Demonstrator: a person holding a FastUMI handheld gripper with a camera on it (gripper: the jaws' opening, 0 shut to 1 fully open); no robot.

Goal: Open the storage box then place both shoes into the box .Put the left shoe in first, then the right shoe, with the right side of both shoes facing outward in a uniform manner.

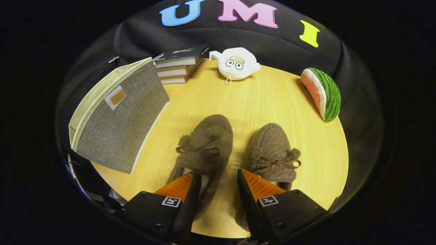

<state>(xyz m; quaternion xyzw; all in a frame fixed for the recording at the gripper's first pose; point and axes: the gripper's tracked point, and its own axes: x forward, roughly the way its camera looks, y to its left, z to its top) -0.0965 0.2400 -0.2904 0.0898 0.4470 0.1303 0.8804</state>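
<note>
Two brown fuzzy slippers with bows lie side by side on the round wooden table, toes pointing away from me. The left shoe reaches down between my fingers; its right side wall lies in the gap and its heel opening passes under the left finger. The right shoe sits just ahead of and partly under the right finger. My gripper is open, hovering above the heels. The grey fabric storage box with cream trim stands to the left of the shoes, its lid closed.
A stack of books sits behind the box at the table's far edge. A white plush toy lies beside the books, and a watermelon-slice plush rests at the far right. Bare wood spreads beyond the shoes' toes.
</note>
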